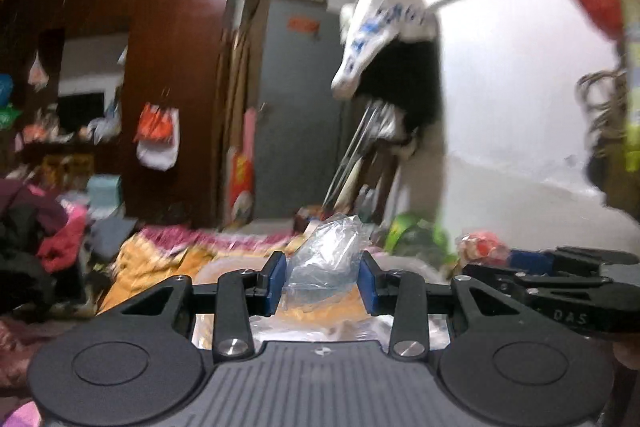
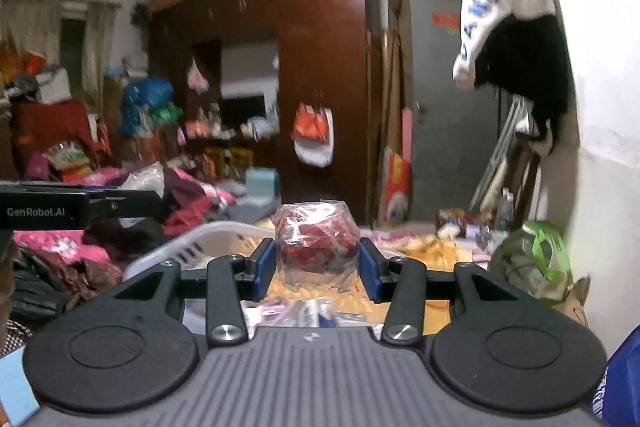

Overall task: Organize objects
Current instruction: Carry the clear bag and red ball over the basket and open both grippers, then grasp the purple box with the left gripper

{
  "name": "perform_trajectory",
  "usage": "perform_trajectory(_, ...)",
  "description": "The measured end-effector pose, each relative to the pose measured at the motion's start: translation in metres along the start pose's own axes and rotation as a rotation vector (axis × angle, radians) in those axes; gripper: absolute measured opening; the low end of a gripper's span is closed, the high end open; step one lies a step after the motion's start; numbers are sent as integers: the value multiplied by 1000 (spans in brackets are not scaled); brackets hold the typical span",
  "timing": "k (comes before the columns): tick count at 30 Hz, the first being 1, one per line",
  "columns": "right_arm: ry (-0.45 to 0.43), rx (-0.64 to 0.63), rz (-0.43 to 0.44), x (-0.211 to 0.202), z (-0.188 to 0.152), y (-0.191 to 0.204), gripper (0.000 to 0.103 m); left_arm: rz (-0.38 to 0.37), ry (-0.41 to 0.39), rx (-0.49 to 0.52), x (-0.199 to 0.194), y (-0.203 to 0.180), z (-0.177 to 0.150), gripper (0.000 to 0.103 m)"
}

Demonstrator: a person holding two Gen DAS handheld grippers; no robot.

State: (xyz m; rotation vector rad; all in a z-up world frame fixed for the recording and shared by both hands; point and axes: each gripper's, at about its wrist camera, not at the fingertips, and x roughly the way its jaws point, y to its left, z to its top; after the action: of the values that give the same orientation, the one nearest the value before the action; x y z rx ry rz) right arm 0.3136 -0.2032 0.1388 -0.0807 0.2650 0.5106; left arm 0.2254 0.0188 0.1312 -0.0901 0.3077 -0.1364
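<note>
While both grippers sit lifted above cluttered bed, each grasps plastic. Left gripper (image 1: 322, 281), lower centre of left view, clenched on clear crumpled plastic bag (image 1: 326, 251): light, limp, slippery film, likely to slide unless bunched folds are pinched. Right gripper (image 2: 317, 269), lower centre of right view, squeezes clear-wrapped red bundle (image 2: 316, 239) at its sides: soft, crinkly, probably light; mid-body grip looks soundest. White basket (image 2: 192, 247) lies lower left, below.
</note>
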Motion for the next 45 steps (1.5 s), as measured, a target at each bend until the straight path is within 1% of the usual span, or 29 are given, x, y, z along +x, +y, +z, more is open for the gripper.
perform_trajectory(2, 33, -18, -16, 15, 2, 0, 48, 32, 55, -6, 16, 1, 4, 42)
perform_trajectory(4, 42, -27, -23, 25, -3, 1, 49, 33, 85, -12, 28, 3, 3, 46)
perform_trajectory(5, 45, -32, -16, 30, -5, 0, 53, 25, 97, -18, 34, 5, 2, 56)
perform_trajectory(6, 48, -34, -11, 35, -7, 0, 59, 12, 110, -10, 41, 4, 0, 75)
perform_trajectory(7, 42, -33, -10, 36, -9, -2, 79, 2, 127, 7, 48, 2, -3, 81)
perform_trajectory(8, 29, -35, -19, 35, -11, -2, 96, 8, 139, 25, 53, 1, -6, 83)
perform_trajectory(9, 14, -43, -28, 31, -14, -1, 100, 21, 145, 48, 53, 0, -10, 83)
perform_trajectory(11, -3, -64, -40, 20, -17, 1, 102, 50, 113, 86, 44, -3, -18, 83)
perform_trajectory(13, 1, -54, -46, 10, -21, 0, 102, 59, 55, 82, 24, -4, -28, 83)
perform_trajectory(15, -11, -21, -12, -3, -31, -6, 103, 10, 12, 65, 0, -4, -43, 85)
perform_trajectory(17, -11, 19, 5, -15, -50, -12, 103, -50, 12, 95, -19, -6, -71, 88)
perform_trajectory(19, 8, 52, 14, -20, -69, -16, 103, -62, 40, 122, -23, -11, -96, 88)
perform_trajectory(21, 53, 87, 12, -23, -89, -17, 103, -73, 75, 137, -16, -15, -114, 88)
perform_trajectory(22, 65, 105, 5, -23, -96, -19, 103, -67, 96, 149, -10, -17, -121, 88)
perform_trajectory(24, 82, 128, -6, -21, -109, -20, 103, -42, 134, 152, 3, -19, -127, 88)
perform_trajectory(26, 105, 121, -16, -17, -113, -21, 103, -21, 147, 117, 14, -16, -129, 88)
perform_trajectory(28, 107, 131, -36, -15, -118, -22, 103, -14, 170, 97, 23, -15, -132, 88)
perform_trajectory(29, 113, 142, -45, -12, -120, -24, 103, -18, 177, 105, 27, -16, -134, 88)
perform_trajectory(32, 127, 152, -48, -9, -126, -23, 103, 4, 182, 138, 33, -25, -141, 87)
perform_trajectory(34, 134, 152, -44, -8, -129, -23, 103, -4, 185, 143, 31, -30, -145, 78)
perform_trajectory(35, 134, 151, -46, -9, -131, -21, 103, -14, 194, 139, 32, -30, -145, 61)
perform_trajectory(36, 134, 150, -47, -9, -132, -21, 103, -18, 199, 136, 33, -31, -145, 50)
perform_trajectory(38, 133, 150, -44, -12, -136, -21, 103, -19, 191, 149, 28, -33, -148, 49)
perform_trajectory(41, 124, 154, -39, -14, -137, -20, 103, -18, 146, 163, 16, -36, -149, 49)
perform_trajectory(43, 102, 164, -29, -16, -139, -21, 103, -36, 109, 147, 6, -33, -149, 49)
perform_trajectory(45, 96, 176, -21, -17, -139, -22, 103, -55, 88, 112, 0, -27, -148, 49)
